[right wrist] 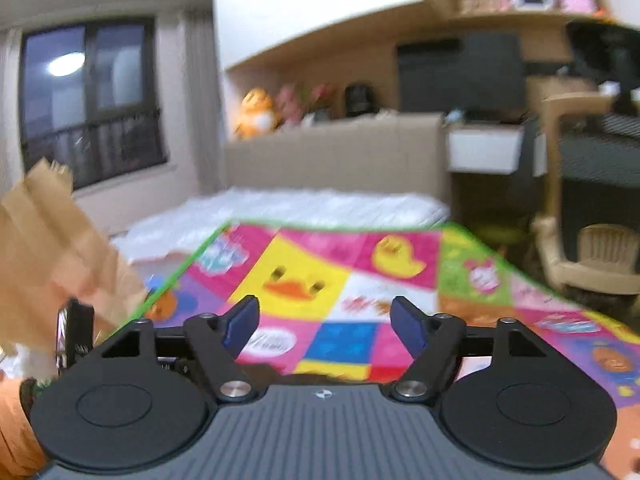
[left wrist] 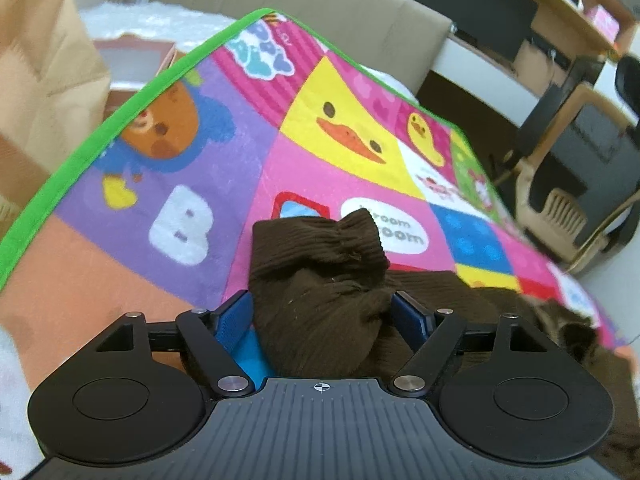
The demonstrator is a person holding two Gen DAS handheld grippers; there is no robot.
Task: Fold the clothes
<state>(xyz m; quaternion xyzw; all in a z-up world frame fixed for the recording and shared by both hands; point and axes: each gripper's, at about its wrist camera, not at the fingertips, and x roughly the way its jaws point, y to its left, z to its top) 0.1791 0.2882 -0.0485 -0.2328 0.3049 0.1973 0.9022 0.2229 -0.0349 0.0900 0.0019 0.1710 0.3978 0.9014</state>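
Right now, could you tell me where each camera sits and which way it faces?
Left wrist: sits on the left gripper, looking down along its fingers, shut on a brown garment over the play mat. No hand shows.
Right wrist: sits on the right gripper, open and empty, raised and looking across the mat toward the bed, shelves and window.
Shared: the mat's duck square, the beige headboard, the paper bag.

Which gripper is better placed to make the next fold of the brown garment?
Left. The left gripper already has the brown garment between its fingers above the play mat. The right gripper is open and empty.
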